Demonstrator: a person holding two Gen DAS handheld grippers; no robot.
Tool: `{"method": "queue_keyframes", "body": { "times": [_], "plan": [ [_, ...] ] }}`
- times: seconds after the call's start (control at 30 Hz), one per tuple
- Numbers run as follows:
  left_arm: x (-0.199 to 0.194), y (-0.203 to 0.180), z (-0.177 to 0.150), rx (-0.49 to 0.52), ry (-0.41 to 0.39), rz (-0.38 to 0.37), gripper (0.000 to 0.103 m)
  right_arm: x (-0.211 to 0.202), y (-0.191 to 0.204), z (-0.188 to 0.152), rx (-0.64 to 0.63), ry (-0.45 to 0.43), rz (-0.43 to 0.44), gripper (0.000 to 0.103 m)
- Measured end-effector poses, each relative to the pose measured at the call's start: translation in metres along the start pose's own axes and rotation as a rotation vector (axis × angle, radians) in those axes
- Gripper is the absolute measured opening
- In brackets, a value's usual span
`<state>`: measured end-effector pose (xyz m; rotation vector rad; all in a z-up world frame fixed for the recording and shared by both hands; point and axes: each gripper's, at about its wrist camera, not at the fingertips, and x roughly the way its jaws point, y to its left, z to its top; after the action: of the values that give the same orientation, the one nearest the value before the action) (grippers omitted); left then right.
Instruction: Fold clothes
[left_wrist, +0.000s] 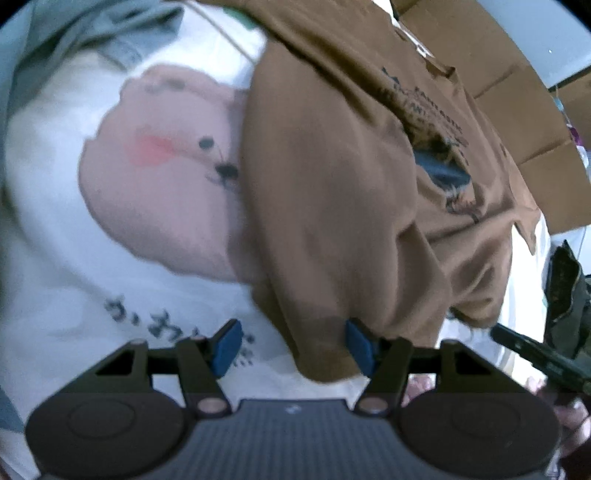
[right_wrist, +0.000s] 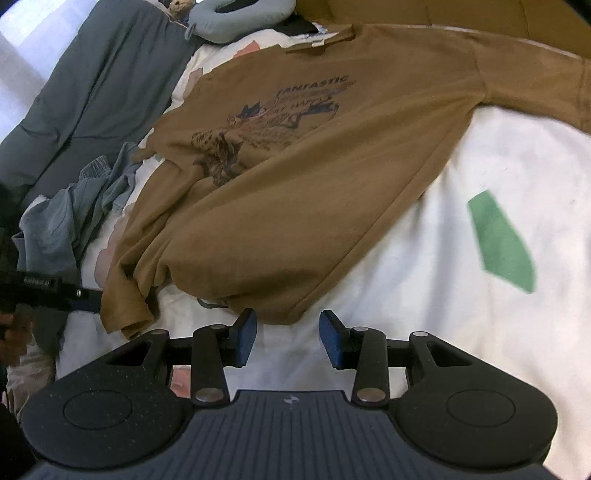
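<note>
Both grippers' fingers hang parted over the brown sweatshirt (right_wrist: 295, 177).

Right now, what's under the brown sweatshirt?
The brown sweatshirt lies on a white bedsheet with printed patches: a pink cartoon shape partly tucked under its edge, and a green patch beside it. Whatever else sits beneath the fabric is covered.

Soft, even daylight with a blown-out glare at the right wrist view's top left corner, faint shadows under the shirt (right_wrist: 295, 192), motion blur smearing the left wrist view, and fisheye bending with dark vignetting at every corner.
</note>
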<state>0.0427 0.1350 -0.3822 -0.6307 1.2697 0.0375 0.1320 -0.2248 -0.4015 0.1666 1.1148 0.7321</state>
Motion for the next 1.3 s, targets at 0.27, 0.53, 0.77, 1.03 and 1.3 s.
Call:
{"method": "queue_keyframes", "body": {
  "times": [0.27,0.53,0.77,1.03,1.3],
  "plan": [
    [0.010,0.005,-0.005,-0.081,-0.020,-0.070,0.052,0.012,0.004,-0.002,0.046,-0.088,0.039,0.044],
    [0.013,0.004,-0.007,-0.101,-0.037,-0.077,0.007,0.018,0.000,0.000,0.114,-0.126,0.041,0.002],
    [-0.023,-0.003,0.007,-0.047,-0.129,-0.030,0.004,-0.004,0.011,0.012,0.084,-0.137,0.011,0.001],
    [-0.082,-0.012,0.037,0.008,-0.277,-0.010,0.004,-0.061,0.017,0.029,0.040,-0.173,-0.028,0.001],
    [-0.124,-0.023,0.060,0.060,-0.357,-0.018,0.004,-0.115,0.020,0.049,0.041,-0.213,-0.054,0.001]
  ]
}}
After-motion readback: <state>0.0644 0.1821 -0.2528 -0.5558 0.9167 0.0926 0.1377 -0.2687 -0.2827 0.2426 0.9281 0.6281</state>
